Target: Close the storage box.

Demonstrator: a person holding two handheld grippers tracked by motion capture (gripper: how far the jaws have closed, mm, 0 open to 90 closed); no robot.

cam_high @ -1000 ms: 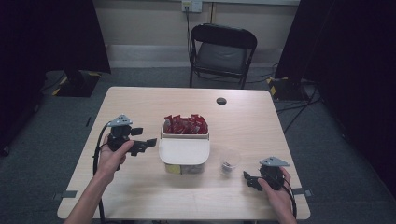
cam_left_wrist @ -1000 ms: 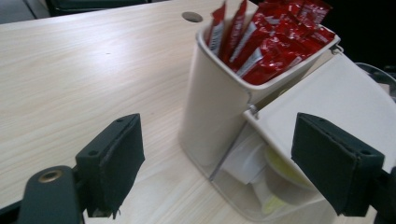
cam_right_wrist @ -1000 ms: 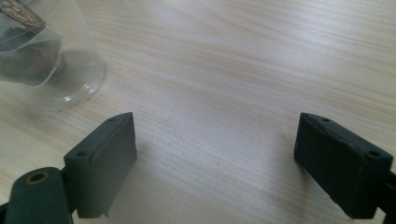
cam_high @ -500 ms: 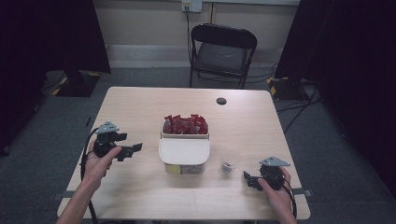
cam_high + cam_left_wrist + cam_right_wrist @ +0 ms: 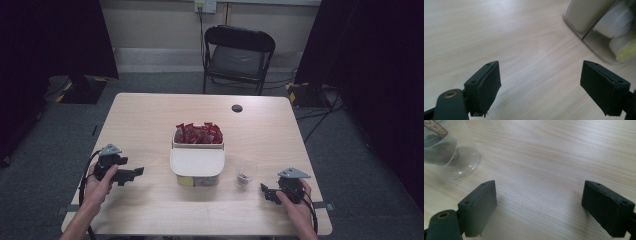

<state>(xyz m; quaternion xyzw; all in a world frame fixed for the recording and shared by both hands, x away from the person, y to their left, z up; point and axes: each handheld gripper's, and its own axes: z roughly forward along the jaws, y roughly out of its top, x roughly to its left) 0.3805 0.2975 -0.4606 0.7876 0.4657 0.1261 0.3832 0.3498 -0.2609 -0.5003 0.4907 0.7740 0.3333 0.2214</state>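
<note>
Since a second ago the left gripper (image 5: 136, 172) has drawn back left and down from the container (image 5: 197, 162) at table centre, likely finished there; its jaws gape wide, empty. Right gripper (image 5: 264, 190) rests near the clear cup (image 5: 245, 172), jaws wide apart, holding nothing.

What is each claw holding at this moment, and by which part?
Nothing is held. The left claw is open above bare table, beside the container. The right claw is open too, near the clear cup.
</note>
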